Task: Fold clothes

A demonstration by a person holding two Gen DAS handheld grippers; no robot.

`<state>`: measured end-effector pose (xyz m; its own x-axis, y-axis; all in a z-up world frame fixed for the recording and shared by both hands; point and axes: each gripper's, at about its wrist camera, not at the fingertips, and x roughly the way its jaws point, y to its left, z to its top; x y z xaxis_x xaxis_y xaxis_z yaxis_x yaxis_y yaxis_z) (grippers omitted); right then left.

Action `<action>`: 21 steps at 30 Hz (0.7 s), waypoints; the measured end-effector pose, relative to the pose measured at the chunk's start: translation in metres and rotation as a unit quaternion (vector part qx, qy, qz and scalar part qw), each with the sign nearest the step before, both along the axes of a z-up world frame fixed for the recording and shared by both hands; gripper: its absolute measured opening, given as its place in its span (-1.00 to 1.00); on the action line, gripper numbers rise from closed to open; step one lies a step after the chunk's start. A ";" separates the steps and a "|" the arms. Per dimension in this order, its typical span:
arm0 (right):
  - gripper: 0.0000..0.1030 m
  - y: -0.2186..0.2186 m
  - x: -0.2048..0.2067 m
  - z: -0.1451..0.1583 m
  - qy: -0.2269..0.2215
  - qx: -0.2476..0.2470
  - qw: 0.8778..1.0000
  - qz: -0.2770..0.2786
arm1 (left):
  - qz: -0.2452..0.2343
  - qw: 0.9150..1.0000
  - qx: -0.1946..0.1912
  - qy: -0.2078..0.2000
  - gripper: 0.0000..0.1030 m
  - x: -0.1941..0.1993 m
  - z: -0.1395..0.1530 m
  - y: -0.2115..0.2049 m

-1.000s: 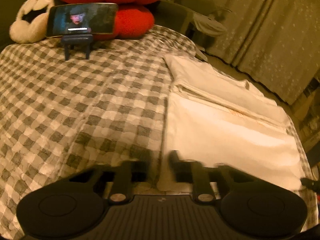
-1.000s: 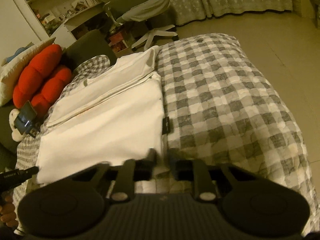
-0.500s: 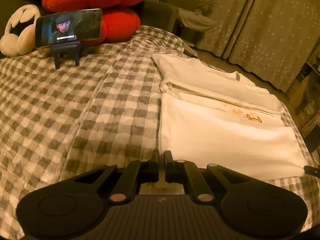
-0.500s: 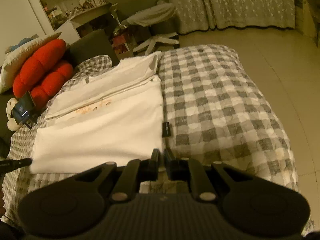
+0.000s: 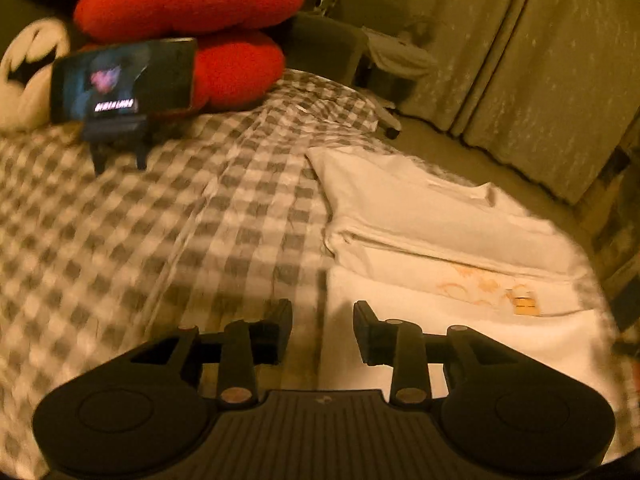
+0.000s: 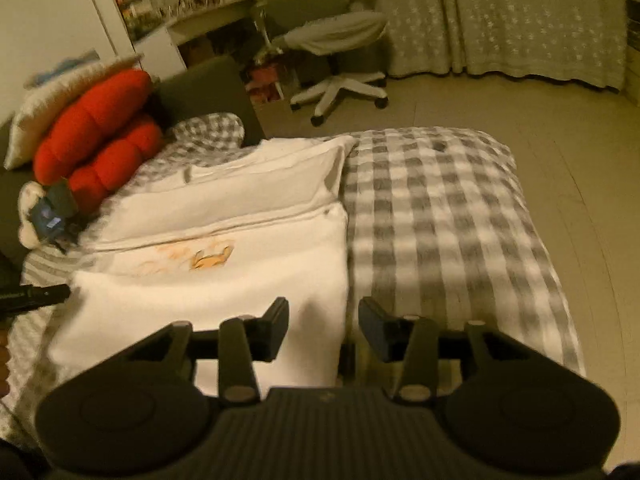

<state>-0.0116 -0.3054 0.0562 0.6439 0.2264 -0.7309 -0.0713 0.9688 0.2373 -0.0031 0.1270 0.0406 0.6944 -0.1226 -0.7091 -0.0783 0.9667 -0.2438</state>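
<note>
We hold the left gripper [image 5: 322,330] low over the near left corner of the folded white T-shirt [image 5: 452,320], its jaws spread wide with nothing between them; one finger sits over the checked bedspread [image 5: 120,240], the other over the shirt's edge. The right gripper [image 6: 323,330] hangs at the shirt's near right corner, jaws likewise apart and empty, straddling the shirt's right edge. We cannot tell whether either gripper touches the cloth.

The T-shirt [image 6: 224,292] lies flat on the grey-and-white checked bedspread [image 6: 440,216], folded into a rectangle, its bottom part laid up over the front. An orange print [image 6: 208,258] peeks out just beyond that fold; its shape is too blurred for us to read as letters. A small dark tag [image 6: 347,358] shows at the shirt's right edge, half hidden behind the right gripper, with no legible writing.

Beyond the shirt's left side a phone [image 5: 124,80] stands on a dark stand [image 5: 116,140], its screen showing a blurred picture with a line of white subtitle text that we cannot read. Behind it are red cushions [image 5: 192,0] and a cream plush toy [image 5: 24,80], cut off at the frame edge. Past the far end of the shirt stand a swivel chair [image 6: 340,60] and star-patterned curtains [image 6: 520,20].
</note>
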 end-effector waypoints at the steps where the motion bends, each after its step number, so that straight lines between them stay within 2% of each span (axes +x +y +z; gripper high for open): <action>1: -0.40 0.002 0.011 -0.003 0.006 -0.005 1.000 0.002 | -0.003 1.000 0.010 0.002 -0.38 0.005 -0.003 -0.003; 3: -0.62 0.005 0.025 -0.013 0.021 -0.001 1.000 0.008 | -0.010 0.999 0.030 0.003 -0.39 0.014 -0.010 -0.010; 5: -0.79 0.010 0.028 -0.018 0.019 -0.019 1.000 0.007 | -0.027 0.998 0.054 -0.014 -0.55 0.014 -0.010 -0.015; 6: -0.81 0.013 0.028 -0.018 0.013 -0.027 1.000 0.007 | -0.032 0.997 0.061 -0.022 -0.73 0.013 -0.010 -0.016; 7: -0.82 0.014 0.026 -0.015 0.003 -0.029 1.000 0.004 | -0.031 0.997 0.059 -0.027 -0.82 0.013 -0.009 -0.015; 11: -0.82 0.011 0.021 -0.003 -0.026 -0.031 0.999 -0.017 | -0.004 0.999 0.031 -0.043 -0.90 0.012 -0.002 -0.007; 13: -0.82 0.009 0.025 -0.008 -0.016 -0.035 0.999 -0.023 | 0.002 0.998 0.045 -0.045 -0.90 0.013 -0.005 -0.009; 17: -0.82 0.014 0.027 -0.015 -0.013 -0.043 0.999 -0.025 | 0.011 0.998 0.043 -0.040 -0.90 0.015 -0.012 -0.007; 21: -0.82 0.016 0.026 -0.014 -0.016 -0.048 0.998 -0.028 | 0.029 0.998 0.017 -0.044 -0.90 0.013 -0.006 -0.001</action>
<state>0.0144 -0.2898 0.0418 0.6773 0.1199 -0.7259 -0.0224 0.9895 0.1426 0.0099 0.1258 0.0343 0.7600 -0.0578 -0.6474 -0.1137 0.9689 -0.2200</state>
